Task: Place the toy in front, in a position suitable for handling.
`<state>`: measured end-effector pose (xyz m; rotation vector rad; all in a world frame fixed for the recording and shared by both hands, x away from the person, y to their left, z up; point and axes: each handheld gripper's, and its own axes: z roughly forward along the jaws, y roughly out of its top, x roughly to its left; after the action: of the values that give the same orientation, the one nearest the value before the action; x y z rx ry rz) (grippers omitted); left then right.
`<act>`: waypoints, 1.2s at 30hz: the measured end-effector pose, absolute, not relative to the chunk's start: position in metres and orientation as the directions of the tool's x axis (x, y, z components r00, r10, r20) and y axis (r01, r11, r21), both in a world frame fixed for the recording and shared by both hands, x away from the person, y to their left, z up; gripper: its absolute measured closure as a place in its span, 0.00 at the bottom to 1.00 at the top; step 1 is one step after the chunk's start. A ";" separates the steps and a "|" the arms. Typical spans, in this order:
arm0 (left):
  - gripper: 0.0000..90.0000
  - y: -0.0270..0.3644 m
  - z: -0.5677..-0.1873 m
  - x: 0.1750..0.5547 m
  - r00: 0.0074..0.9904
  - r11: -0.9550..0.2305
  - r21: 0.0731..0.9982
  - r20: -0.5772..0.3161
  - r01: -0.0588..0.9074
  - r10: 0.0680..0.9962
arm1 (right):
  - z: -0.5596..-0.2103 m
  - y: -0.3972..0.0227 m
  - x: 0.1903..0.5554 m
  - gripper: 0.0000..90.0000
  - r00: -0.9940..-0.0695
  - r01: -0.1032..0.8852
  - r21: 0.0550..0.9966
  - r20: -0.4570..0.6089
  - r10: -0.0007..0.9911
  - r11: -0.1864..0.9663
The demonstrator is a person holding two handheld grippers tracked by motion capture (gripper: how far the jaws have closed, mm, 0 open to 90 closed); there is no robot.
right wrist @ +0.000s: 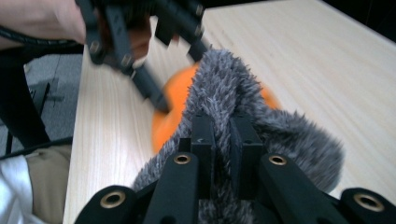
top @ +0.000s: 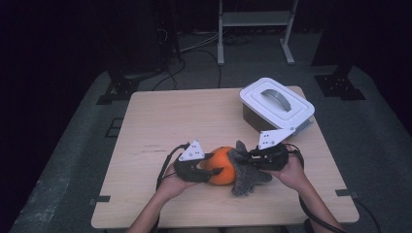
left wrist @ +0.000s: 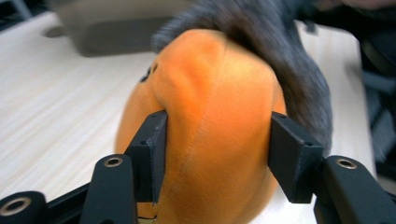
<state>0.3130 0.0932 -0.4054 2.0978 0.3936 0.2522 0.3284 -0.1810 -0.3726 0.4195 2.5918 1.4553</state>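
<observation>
- Your left gripper sits at the near middle of the wooden table, its jaws clamped on the orange plush body of a soft toy; in the left gripper view both black pads press into the fabric and dent it.
- That body is rounded, smooth-napped and squashy, with a seam running down it, so your hold there looks firm.
- Just to the right, the grey furry part of the toy drapes over the orange and spreads onto the table; it is long-piled, floppy and shaggy.
- Your right gripper has its jaws pinched together on a fold of that grey fur.
- The step in hand looks like pulling the grey part away from the orange body: keep the left steady and draw the right away slowly, since fur can slip out of a thin pinch.
- Far right, a white lidded box with a grey handle stands apart, near the back edge.
</observation>
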 end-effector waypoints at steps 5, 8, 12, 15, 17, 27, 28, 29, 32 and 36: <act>0.40 0.089 -0.405 0.310 0.937 -0.518 0.841 0.041 0.155 0.348 | -0.376 -0.182 0.331 0.90 -0.950 0.185 0.847 0.025 0.311 0.498; 0.28 0.090 -0.406 0.312 0.933 -0.506 0.845 0.022 0.174 0.358 | -0.380 -0.181 0.331 0.90 -0.954 0.192 0.835 0.036 0.297 0.516; 0.32 0.088 -0.409 0.312 0.938 -0.523 0.835 0.023 0.173 0.347 | -0.378 -0.181 0.330 0.90 -0.957 0.190 0.827 0.035 0.287 0.529; 0.42 0.085 -0.409 0.309 0.939 -0.526 0.837 0.045 0.152 0.342 | -0.368 -0.173 0.323 0.90 -0.967 0.153 0.840 0.018 0.254 0.521; 0.46 0.080 -0.409 0.305 0.940 -0.542 0.832 0.086 0.115 0.330 | -0.364 -0.165 0.318 0.90 -0.975 0.122 0.835 0.000 0.223 0.536; 0.52 0.078 -0.407 0.300 0.943 -0.555 0.829 0.128 0.068 0.306 | -0.372 -0.176 0.326 0.91 -0.966 0.160 0.801 0.006 0.259 0.577; 0.52 0.077 -0.407 0.300 0.944 -0.557 0.828 0.129 0.066 0.303 | -0.370 -0.176 0.325 0.91 -0.965 0.163 0.801 0.008 0.263 0.576; 0.51 0.076 -0.407 0.300 0.945 -0.556 0.828 0.128 0.066 0.303 | -0.369 -0.175 0.324 0.91 -0.966 0.158 0.803 0.004 0.260 0.575; 0.51 0.072 -0.409 0.297 0.952 -0.571 0.820 0.142 0.041 0.273 | -0.364 -0.166 0.318 0.91 -0.973 0.128 0.807 -0.010 0.231 0.577; 0.50 0.071 -0.410 0.295 0.956 -0.594 0.804 0.153 0.026 0.249 | -0.367 -0.154 0.315 0.91 -0.979 0.110 0.785 -0.022 0.205 0.610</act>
<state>0.2946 0.0708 -0.4104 2.1909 0.1929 0.3114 0.3153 -0.1540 -0.3674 0.2675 2.7195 1.3143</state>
